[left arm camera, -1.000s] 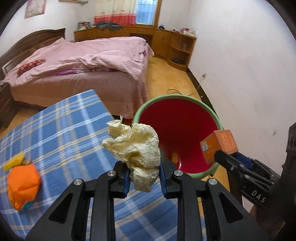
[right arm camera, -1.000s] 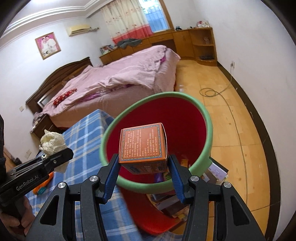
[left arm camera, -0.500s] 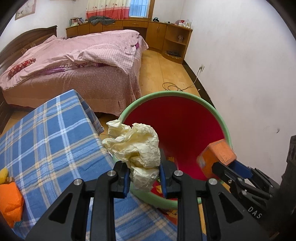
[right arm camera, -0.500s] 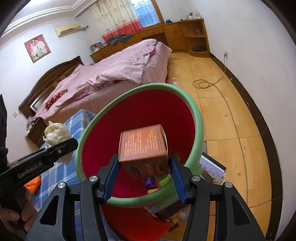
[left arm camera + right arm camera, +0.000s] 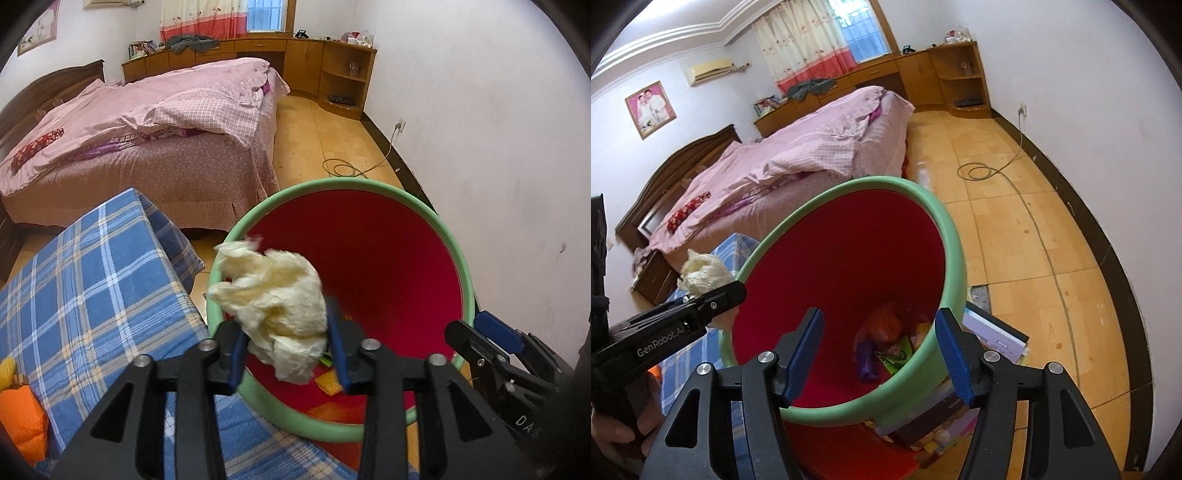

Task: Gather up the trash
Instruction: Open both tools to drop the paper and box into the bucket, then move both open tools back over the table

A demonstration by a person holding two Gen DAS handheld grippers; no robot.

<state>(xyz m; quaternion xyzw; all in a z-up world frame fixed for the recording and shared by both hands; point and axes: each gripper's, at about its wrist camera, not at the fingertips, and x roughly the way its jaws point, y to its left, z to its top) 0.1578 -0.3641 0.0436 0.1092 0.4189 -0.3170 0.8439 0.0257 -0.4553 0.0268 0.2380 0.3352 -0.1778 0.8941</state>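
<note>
Left tongs (image 5: 284,350): you're clamped on the crumpled paper wad (image 5: 273,299), pads tight against both its sides.
Right tongs (image 5: 877,350): spread wide with nothing between them, hanging over the near rim of the bin.
Bin (image 5: 458,258): green rim, red inside, standing on the floor just off the right edge of the counter (image 5: 92,280) with the blue plaid cloth.
Key relation: the wad sits right at the bin's left rim, its far part already over the red mouth, its near part over the rim; the opening lies ahead and to your right.
Nearer hand: the left one, since it has the load; the right is already done over the mouth.
Inside the bin: an orange packet (image 5: 882,325), a purple piece and a green wrapper at the bottom.
Next call: I'd nudge right a touch before letting go, or the wad may catch the rim.
Left on the counter: an orange bag (image 5: 22,421) at the near left.
</note>
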